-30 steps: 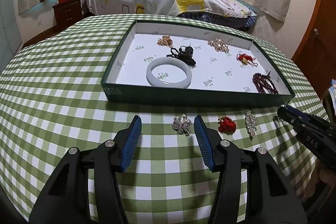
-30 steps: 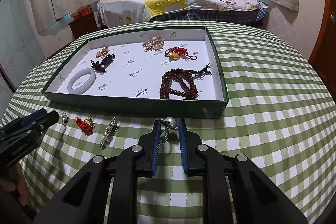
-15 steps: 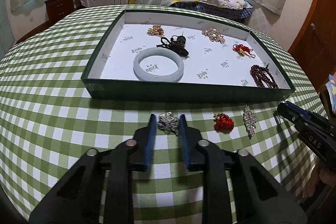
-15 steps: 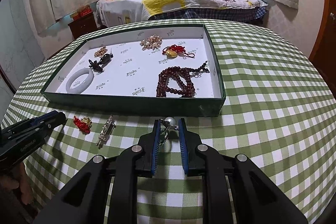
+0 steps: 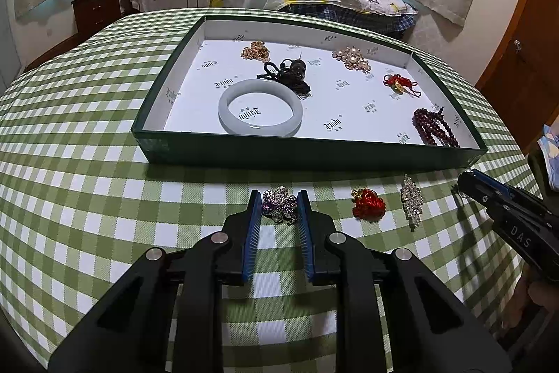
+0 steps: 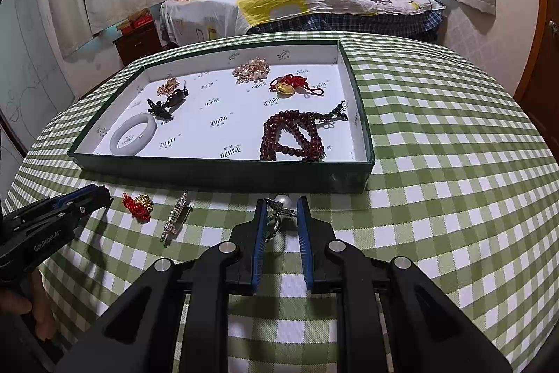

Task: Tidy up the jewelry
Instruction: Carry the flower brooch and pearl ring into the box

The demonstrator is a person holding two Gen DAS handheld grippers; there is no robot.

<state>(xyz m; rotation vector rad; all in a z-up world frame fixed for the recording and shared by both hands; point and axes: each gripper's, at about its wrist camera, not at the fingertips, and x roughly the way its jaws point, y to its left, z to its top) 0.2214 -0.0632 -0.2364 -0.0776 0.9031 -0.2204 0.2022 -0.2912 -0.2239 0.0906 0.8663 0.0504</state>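
Note:
A green box with a white floor (image 5: 314,156) (image 6: 223,168) sits on the checked tablecloth. It holds a white bangle (image 5: 260,112), dark bead strands (image 6: 297,138) and several other pieces. My left gripper (image 5: 278,198) is shut on a silver flower brooch (image 5: 280,204) just in front of the box. My right gripper (image 6: 282,206) is shut on a pearl ring (image 6: 279,207) in front of the box's right end. A red and gold charm (image 5: 368,203) (image 6: 138,203) and a long crystal brooch (image 5: 410,198) (image 6: 178,214) lie on the cloth between the grippers.
The round table's edge curves close on both sides. A bed (image 6: 297,2) stands behind the table, with a dark nightstand (image 5: 96,11) to its left. A wooden door (image 5: 524,34) is at the right.
My left gripper moved forward and closed on the silver flower brooch. My right gripper stayed shut on the pearl ring and barely moved.

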